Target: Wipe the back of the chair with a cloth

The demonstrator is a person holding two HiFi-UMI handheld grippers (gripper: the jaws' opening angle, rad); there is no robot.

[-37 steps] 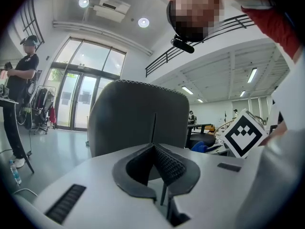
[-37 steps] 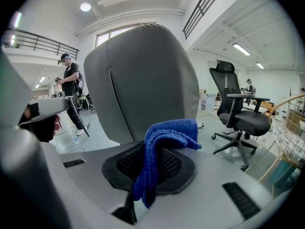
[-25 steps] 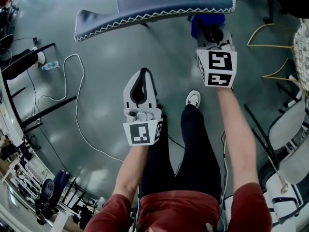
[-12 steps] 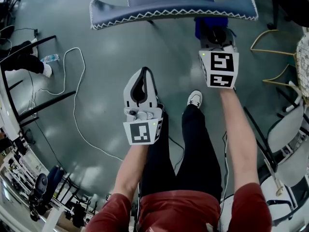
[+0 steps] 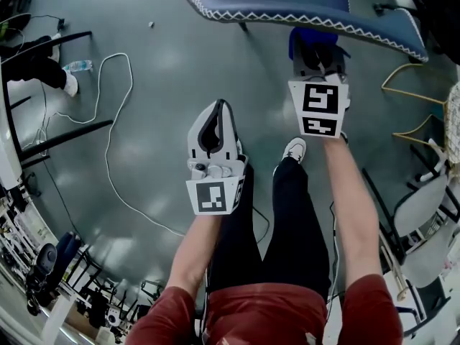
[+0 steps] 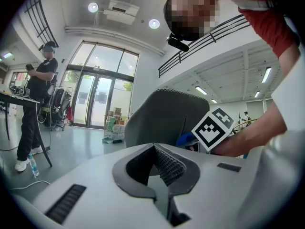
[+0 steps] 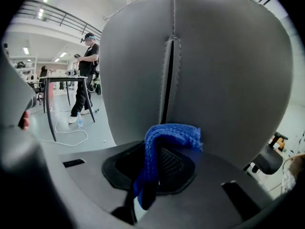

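- Blue cloth [image 7: 167,140] sits pinched in the right gripper [image 7: 155,173], its folded end poking past the jaws so that fabric, not plastic, meets the surface.
- Just beyond the cloth, the chair back [image 7: 224,80] fills the right gripper view; contact looks close but cannot be confirmed from here.
- Held nearer the person's body, the left gripper [image 5: 213,131] has its jaws together on nothing and is well apart from the chair back, apparently idle while one tool wipes.
- Off to the left, a white cable [image 5: 108,121] trails across the floor, away from the work.
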